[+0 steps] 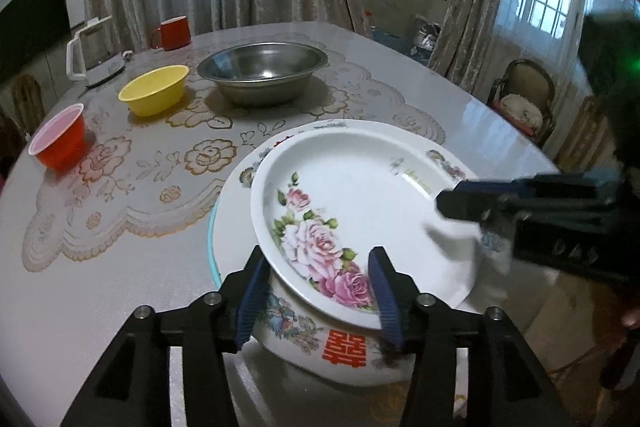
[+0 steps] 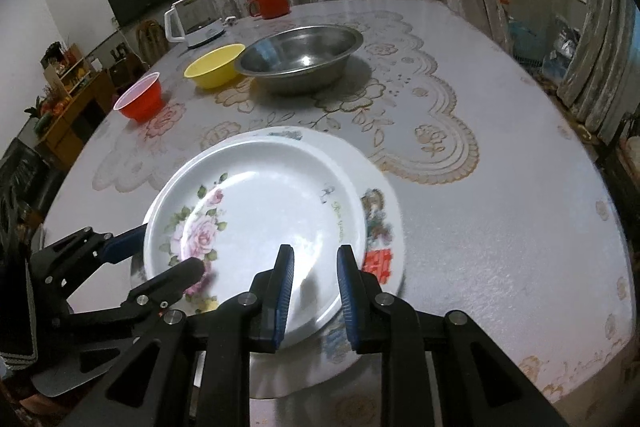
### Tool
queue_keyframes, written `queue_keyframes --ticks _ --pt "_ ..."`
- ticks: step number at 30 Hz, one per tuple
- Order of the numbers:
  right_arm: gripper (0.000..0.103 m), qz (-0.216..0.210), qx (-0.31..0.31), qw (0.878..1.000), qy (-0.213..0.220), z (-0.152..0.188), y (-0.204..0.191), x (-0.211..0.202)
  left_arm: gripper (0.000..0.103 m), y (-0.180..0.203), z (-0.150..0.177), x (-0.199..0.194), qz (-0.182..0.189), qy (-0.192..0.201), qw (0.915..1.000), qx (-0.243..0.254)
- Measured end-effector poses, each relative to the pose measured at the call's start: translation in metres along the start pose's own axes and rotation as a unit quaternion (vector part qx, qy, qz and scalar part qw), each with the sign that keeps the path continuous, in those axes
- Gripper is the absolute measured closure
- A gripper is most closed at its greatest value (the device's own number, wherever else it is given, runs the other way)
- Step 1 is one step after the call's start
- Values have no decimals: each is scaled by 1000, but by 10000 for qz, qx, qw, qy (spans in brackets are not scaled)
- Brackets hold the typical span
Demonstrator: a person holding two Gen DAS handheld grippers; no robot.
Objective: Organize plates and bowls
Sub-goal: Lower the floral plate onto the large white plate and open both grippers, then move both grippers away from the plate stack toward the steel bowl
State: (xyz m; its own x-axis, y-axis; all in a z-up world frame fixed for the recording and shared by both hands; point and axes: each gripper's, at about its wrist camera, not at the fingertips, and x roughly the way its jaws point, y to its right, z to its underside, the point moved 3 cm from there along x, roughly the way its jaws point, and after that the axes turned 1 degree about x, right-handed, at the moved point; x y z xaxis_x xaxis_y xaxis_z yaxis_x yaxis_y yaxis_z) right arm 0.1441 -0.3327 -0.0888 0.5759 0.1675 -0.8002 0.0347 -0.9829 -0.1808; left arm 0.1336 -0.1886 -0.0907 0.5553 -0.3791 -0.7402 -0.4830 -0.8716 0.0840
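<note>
A white plate with pink roses [image 1: 360, 195] [image 2: 260, 211] lies tilted on a larger white plate with a red character [image 1: 344, 351] [image 2: 380, 263]. Under that one, a teal rim [image 1: 214, 247] shows. My left gripper [image 1: 318, 279] [image 2: 156, 255] is open. Its fingers straddle the rose plate's near-left rim, one above and one below, with gaps on both sides. My right gripper [image 2: 314, 287] [image 1: 444, 211] is shut on the rose plate's right rim, one pad over the plate and one under it.
Along the far side of the round table stand a steel basin [image 1: 264, 75] [image 2: 300, 59], a yellow bowl [image 1: 154, 89], a red bowl [image 1: 60, 139], a red mug [image 1: 174, 33] and a white kettle [image 1: 92, 55]. A chair [image 1: 524, 99] stands beyond the right edge.
</note>
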Motion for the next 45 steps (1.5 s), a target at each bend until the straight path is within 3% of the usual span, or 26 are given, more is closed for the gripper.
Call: queue_keyframes --ticks 6,26,45 --pt "84 -119 69 9999 -80 5 -2 7 40 -7 3 -12 47 105 9999 -130" --pt "82 -235 229 9993 158 3 0 -5 40 -17 6 -13 -75 156 9993 -338" --pt "81 -145 264 9994 194 7 -21 -19 28 -45 16 -39 -275 306 9961 -777"
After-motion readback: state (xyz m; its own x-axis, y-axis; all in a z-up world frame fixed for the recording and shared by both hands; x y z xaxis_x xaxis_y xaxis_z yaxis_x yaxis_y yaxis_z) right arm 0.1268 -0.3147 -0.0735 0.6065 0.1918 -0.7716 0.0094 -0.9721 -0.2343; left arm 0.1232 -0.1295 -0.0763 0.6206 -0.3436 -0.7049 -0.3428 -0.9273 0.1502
